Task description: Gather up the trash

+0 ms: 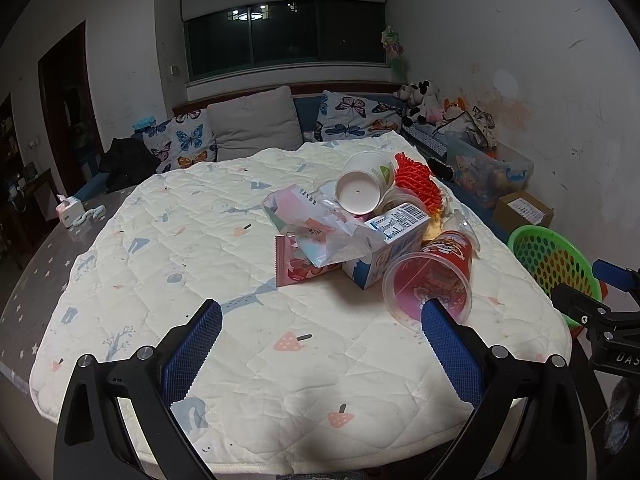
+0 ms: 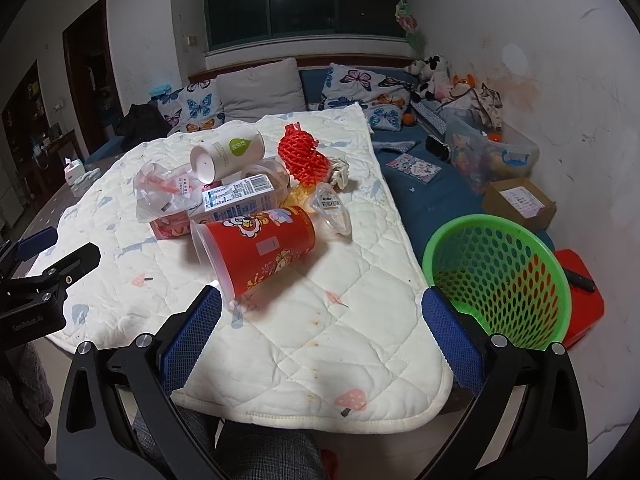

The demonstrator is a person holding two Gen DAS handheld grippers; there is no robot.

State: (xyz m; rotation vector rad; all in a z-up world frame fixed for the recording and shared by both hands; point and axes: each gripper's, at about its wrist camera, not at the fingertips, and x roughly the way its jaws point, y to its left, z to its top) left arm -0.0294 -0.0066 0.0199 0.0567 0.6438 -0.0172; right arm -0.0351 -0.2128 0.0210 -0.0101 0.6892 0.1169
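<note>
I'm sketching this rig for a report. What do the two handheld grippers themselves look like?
Both match: the left gripper and right gripper each have two black angular finger arms with silver screw heads at the joints, ending in blue pads with a fine mesh texture and serrated edge. Seen from the opposite camera, the black body carries small white lettering, too blurred to read.

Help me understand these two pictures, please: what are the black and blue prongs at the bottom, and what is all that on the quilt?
Each picture comes from a camera on a hand-held gripper, looking along its two blue-padded fingers. The left gripper and right gripper are both open and hold nothing. On the quilt lies a pile of trash: a red cup on its side, a white cup, a carton, a red foam net and plastic wrappers. A green basket stands beside the table, on the right.
</note>
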